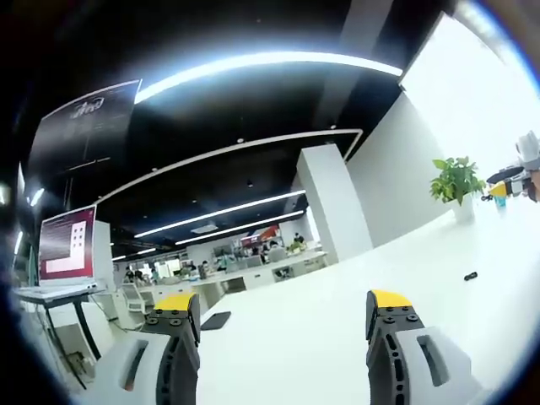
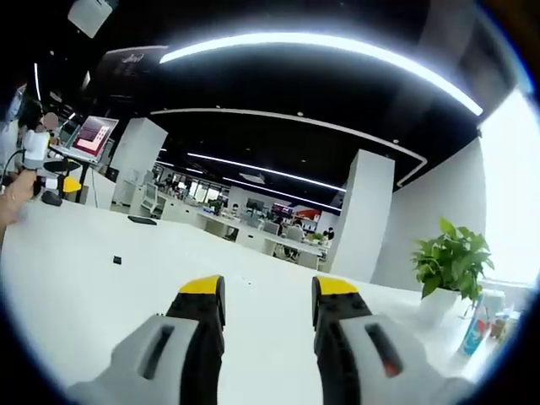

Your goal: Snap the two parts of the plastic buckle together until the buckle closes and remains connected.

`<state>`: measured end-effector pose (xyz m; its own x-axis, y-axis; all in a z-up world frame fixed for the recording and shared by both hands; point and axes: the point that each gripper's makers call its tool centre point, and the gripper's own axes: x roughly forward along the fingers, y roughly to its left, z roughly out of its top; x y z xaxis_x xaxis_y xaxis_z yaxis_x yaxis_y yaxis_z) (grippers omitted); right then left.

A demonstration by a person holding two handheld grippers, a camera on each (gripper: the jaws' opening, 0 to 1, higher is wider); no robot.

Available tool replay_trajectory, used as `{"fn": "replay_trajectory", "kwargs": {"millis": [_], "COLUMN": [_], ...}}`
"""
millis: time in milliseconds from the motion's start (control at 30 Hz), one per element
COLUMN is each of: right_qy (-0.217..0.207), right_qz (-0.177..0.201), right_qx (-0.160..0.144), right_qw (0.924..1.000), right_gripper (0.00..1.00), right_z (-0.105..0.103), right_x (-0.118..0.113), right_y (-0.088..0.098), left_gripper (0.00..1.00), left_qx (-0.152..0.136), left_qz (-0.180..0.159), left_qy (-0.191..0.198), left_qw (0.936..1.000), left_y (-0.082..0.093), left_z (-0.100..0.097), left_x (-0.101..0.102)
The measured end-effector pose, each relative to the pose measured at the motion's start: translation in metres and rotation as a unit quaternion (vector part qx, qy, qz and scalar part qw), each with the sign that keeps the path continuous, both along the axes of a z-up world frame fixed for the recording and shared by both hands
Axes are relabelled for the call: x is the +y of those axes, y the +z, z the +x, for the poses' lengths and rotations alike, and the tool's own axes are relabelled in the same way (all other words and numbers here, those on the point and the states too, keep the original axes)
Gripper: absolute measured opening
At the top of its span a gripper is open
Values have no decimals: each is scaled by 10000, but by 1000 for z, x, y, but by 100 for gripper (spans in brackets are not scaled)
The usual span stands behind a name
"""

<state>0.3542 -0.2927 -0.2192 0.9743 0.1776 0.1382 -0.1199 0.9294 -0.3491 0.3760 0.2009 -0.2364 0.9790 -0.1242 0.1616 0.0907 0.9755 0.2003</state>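
Left gripper view sits low over the white table, looking out flat across it toward a far potted plant and a laptop on a stand. Right gripper view, just as low, looks across that same table, same plant now nearer, same laptop far off, with the open office behind in both

Small dark buckle part lying flat on the white tabletop, alone, well out from the edges. Too tiny for detail. Second small dark piece likewise on open tabletop.
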Motion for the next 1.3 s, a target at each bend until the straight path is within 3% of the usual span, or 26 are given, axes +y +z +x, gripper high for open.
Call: {"fn": "replay_trajectory", "kwargs": {"millis": [933,1300], "right_qy": [1,-14], "right_qz": [-180,167], "right_qx": [53,-46], "right_qw": [9998,9998], "right_gripper": [41,40], "right_z": [0,-6], "right_x": [4,-9], "right_y": [-2,1], "left_gripper": [82,82], "left_qx": [-15,-171], "left_qz": [-12,-166], "left_qy": [113,199], "left_qw": [9999,9995], "left_y": [2,9], "left_z": [-3,-8], "left_x": [6,14]}}
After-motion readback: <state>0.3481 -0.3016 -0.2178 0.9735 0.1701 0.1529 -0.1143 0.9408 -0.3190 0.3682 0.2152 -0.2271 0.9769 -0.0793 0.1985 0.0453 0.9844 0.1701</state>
